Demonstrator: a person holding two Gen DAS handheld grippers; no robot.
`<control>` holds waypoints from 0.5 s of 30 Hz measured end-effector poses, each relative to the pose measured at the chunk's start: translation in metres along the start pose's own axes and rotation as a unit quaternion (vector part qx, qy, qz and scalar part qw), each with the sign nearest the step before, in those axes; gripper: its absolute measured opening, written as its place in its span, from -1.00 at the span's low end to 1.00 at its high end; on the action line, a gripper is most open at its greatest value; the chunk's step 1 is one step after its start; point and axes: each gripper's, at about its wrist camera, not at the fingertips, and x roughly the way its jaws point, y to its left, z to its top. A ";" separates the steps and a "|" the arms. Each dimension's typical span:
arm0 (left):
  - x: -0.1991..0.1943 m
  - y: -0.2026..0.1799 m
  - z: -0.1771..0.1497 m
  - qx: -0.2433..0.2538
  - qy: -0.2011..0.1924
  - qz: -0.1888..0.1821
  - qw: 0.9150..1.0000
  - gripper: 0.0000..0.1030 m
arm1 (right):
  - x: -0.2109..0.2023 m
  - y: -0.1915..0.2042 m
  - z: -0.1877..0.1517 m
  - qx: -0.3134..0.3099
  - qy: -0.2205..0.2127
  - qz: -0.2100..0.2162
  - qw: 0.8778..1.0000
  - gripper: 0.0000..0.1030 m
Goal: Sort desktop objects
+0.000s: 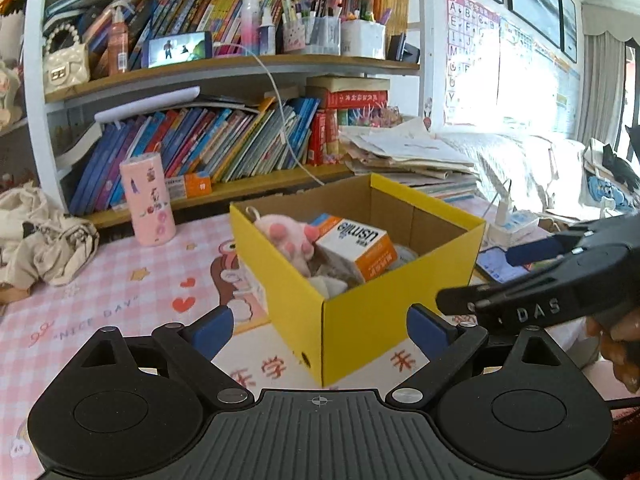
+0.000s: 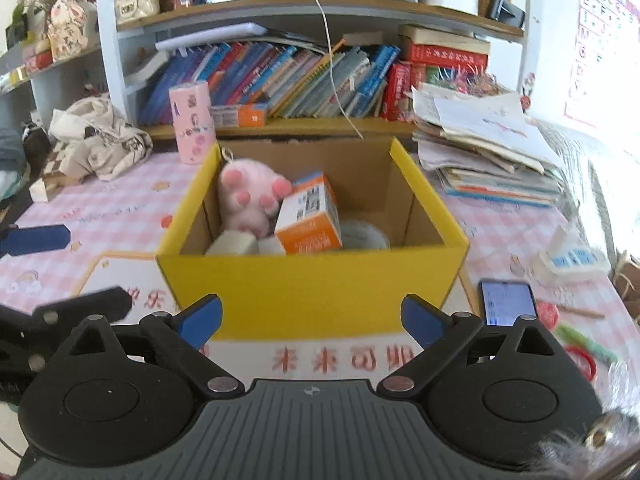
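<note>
A yellow cardboard box [image 1: 372, 320] stands on the pink checked desk mat; it also shows in the right wrist view [image 2: 312, 292]. Inside lie a pink plush paw toy [image 1: 288, 236] [image 2: 248, 196], an orange and white usmile carton [image 1: 360, 244] [image 2: 308, 220] and pale items. My left gripper [image 1: 320, 332] is open and empty, facing the box's near corner. My right gripper [image 2: 312, 320] is open and empty, facing the box's front wall. The right gripper's body [image 1: 560, 280] shows at the right of the left wrist view.
A pink cylinder [image 1: 148, 200] [image 2: 194, 120] stands by the bookshelf. A phone [image 2: 508, 304] lies right of the box, with a white packet [image 2: 572, 260] and red and green bits [image 2: 580, 348] near it. A paper stack [image 2: 480, 152] sits back right, a cloth bag [image 2: 100, 140] back left.
</note>
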 end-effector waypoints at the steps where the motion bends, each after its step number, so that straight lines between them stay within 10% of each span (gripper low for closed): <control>1: -0.002 0.001 -0.002 -0.001 0.002 0.000 1.000 0.86 | -0.001 0.002 -0.003 0.001 0.003 -0.001 1.000 0.89; 15: -0.025 0.013 -0.030 -0.001 0.024 0.026 0.999 0.92 | -0.005 0.037 -0.039 0.004 0.045 0.001 0.999 1.00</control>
